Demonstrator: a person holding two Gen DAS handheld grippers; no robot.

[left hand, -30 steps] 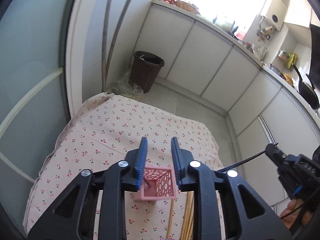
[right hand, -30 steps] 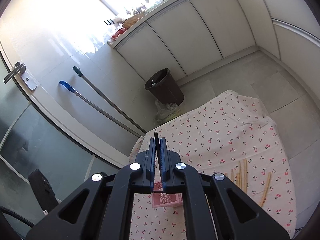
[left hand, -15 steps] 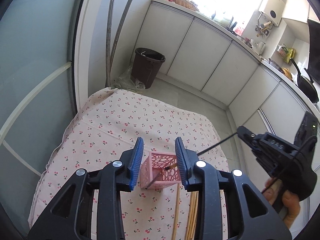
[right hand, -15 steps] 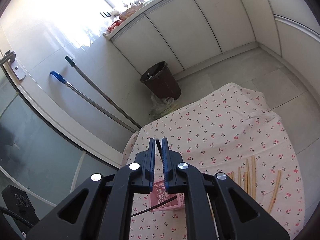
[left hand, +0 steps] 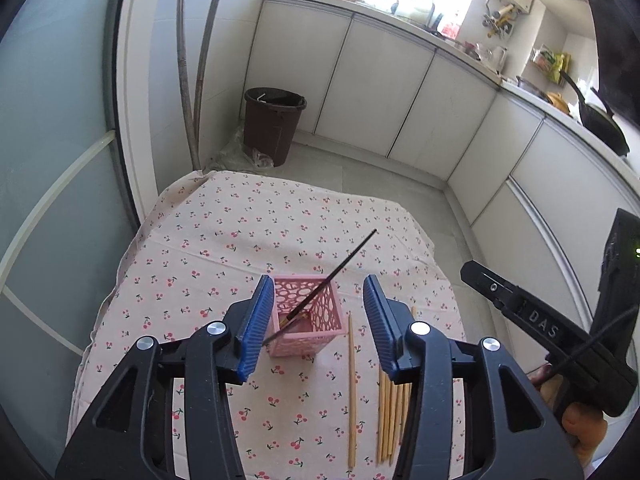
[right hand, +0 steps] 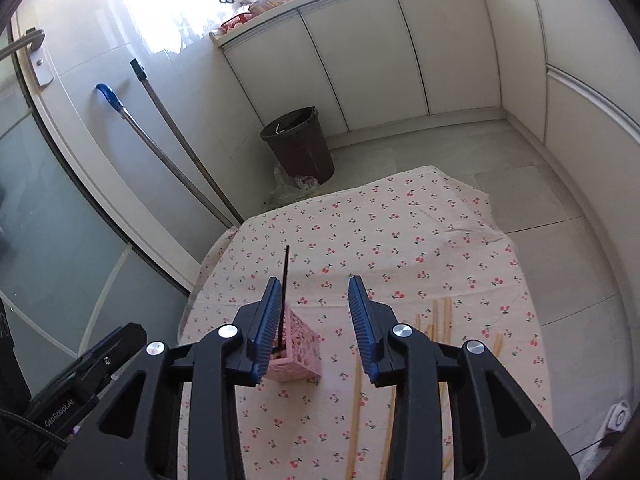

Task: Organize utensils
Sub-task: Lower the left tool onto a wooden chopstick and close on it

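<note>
Grippers: left gripper (left hand: 316,324) and right gripper (right hand: 316,326) both hovering spread wide, gripping nothing; pink basket (left hand: 306,320) sitting between the left fingers, dark chopstick (left hand: 332,276) leaning inside; bamboo chopsticks (left hand: 390,416) lying below-right.

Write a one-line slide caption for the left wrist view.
Open left gripper hovers over pink basket holding one dark chopstick; wooden chopsticks lie beside it.

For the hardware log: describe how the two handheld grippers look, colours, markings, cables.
The left gripper and the right gripper look alike: black plastic frames with triangular cut-outs, silver round bolts, and blue ribbed pads on the fingers. In the left wrist view the right unit's side reads "DAS", with a thin black cable; in the right wrist view the left unit's side reads "GenRobot.AI". A bare hand grips the right handle.
</note>
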